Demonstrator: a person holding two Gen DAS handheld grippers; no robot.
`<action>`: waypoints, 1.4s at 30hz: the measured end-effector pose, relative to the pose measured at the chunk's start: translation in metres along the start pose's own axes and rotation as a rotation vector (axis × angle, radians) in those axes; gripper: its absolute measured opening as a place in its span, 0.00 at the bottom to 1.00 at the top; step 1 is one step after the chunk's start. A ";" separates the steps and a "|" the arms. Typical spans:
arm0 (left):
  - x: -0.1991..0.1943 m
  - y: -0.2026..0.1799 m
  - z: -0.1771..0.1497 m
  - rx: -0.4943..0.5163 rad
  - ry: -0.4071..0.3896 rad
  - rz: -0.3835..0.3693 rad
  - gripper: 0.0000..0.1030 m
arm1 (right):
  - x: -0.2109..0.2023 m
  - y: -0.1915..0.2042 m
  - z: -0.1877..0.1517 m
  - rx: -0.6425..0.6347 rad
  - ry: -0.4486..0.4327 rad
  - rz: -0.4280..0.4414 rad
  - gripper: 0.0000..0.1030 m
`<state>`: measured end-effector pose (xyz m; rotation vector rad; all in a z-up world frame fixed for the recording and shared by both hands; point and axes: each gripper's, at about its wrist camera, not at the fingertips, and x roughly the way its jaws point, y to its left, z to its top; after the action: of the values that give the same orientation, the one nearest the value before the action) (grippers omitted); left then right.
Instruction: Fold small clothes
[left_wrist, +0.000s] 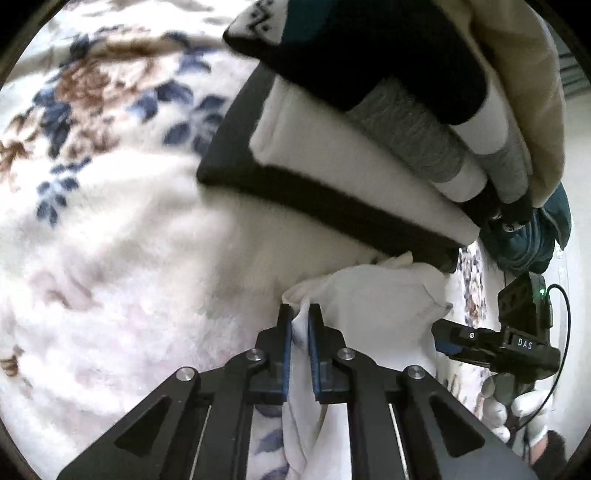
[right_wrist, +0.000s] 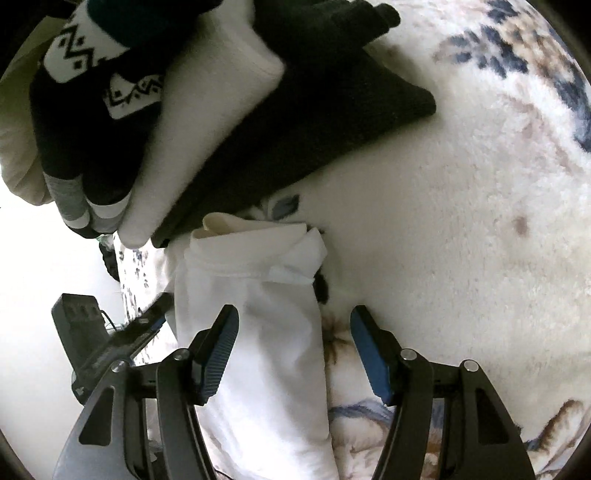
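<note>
Currently left gripper (left_wrist: 300, 332) clamped on white garment (right_wrist: 266, 332) edge; long axis runs near-to-far. Right gripper (right_wrist: 291, 354) jaws apart, straddling garment's right edge, equally near.

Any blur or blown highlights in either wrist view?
Left wrist: floral blanket smeared soft, white garment near clipped, though the left tool stays sharp. Right wrist: left background blown to white, sock pile slightly soft, right tool sharp.
</note>
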<state>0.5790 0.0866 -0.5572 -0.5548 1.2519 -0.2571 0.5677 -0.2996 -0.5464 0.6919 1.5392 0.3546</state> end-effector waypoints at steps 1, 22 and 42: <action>-0.004 -0.003 -0.001 0.013 -0.019 0.006 0.05 | 0.003 0.001 0.000 0.005 -0.002 -0.002 0.64; 0.025 0.030 0.010 -0.113 0.077 -0.206 0.59 | 0.040 0.014 0.008 0.002 0.056 0.125 0.65; -0.114 -0.020 -0.044 0.200 -0.160 -0.183 0.08 | -0.022 0.095 -0.068 -0.177 -0.138 0.177 0.06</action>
<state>0.5050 0.1131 -0.4620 -0.5070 1.0087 -0.4766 0.5200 -0.2277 -0.4646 0.6999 1.3020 0.5570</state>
